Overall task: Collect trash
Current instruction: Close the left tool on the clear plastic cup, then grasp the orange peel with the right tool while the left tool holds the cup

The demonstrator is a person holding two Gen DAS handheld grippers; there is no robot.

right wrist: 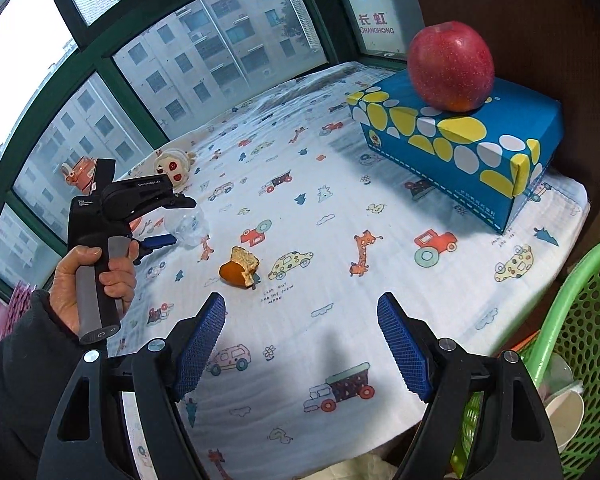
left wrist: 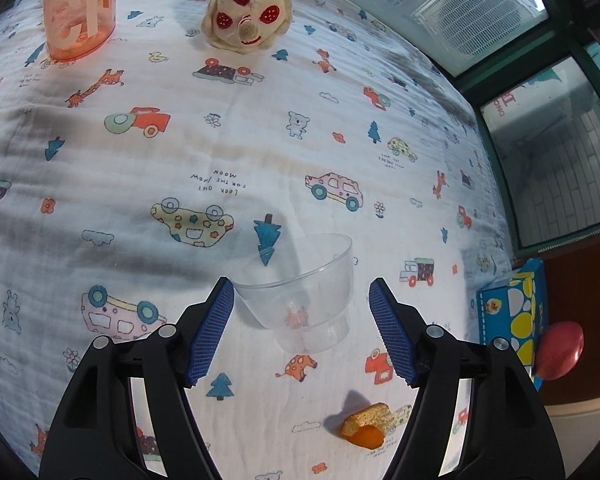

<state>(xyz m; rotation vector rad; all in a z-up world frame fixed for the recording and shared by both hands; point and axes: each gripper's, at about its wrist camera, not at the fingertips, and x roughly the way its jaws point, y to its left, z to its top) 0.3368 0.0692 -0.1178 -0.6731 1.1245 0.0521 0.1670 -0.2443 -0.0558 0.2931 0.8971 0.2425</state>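
A clear plastic cup (left wrist: 300, 296) lies on its side on the printed cloth, between the open fingers of my left gripper (left wrist: 302, 296), not touched. It also shows in the right wrist view (right wrist: 188, 226). A piece of orange peel (left wrist: 366, 426) lies nearer, to the right; in the right wrist view the peel (right wrist: 240, 268) is ahead and left of my open, empty right gripper (right wrist: 300, 320). A green mesh basket (right wrist: 580, 344) with paper cups in it stands at the right edge.
An orange bottle (left wrist: 80, 8) and a plush toy (left wrist: 248, 8) stand at the far side. A blue tissue box (right wrist: 460, 140) carries a red apple (right wrist: 450, 66). Windows (right wrist: 180, 60) border the cloth-covered table (right wrist: 340, 240).
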